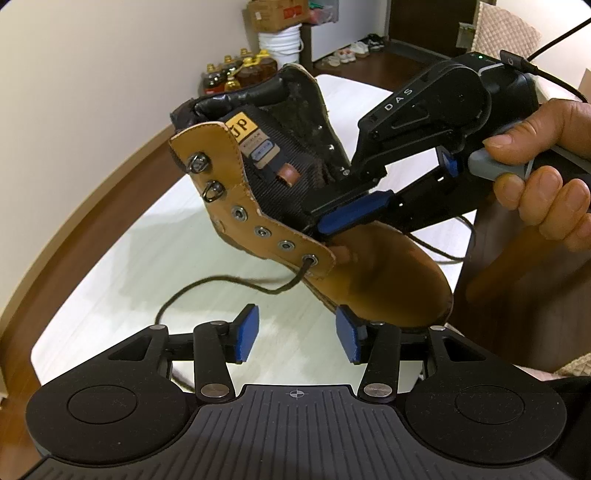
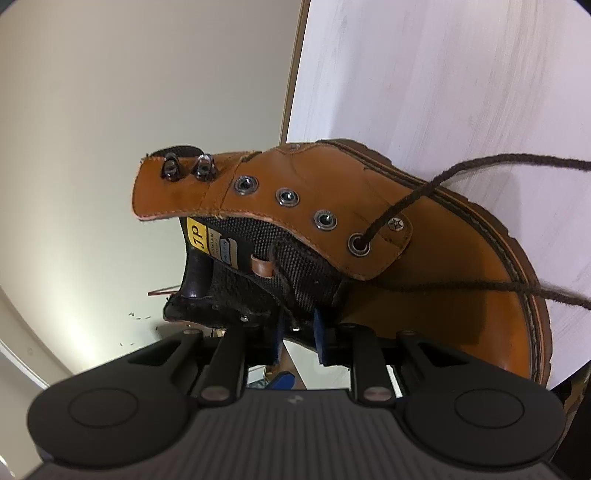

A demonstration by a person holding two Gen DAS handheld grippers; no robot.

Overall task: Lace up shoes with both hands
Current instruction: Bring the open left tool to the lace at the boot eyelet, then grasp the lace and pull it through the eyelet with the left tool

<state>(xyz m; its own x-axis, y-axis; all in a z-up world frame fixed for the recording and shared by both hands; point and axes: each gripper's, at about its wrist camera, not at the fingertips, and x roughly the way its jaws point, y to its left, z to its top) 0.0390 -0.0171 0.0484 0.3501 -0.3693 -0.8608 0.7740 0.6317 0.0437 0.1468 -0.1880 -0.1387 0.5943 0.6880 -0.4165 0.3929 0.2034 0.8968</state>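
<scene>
A tan leather boot with a black tongue lies on the white table. A dark brown lace runs out of the lowest eyelet and trails over the table; the eyelets above it hold no lace. My right gripper, held by a hand, reaches into the boot's throat. The near eyelet flap's edge stands between its blue pads, with a gap showing. My left gripper hovers open and holding nothing just short of the toe.
Oil bottles, a white bucket, a cardboard box and shoes stand on the floor beyond the table. A black cable runs from the right gripper. The table's wooden rim curves along the left.
</scene>
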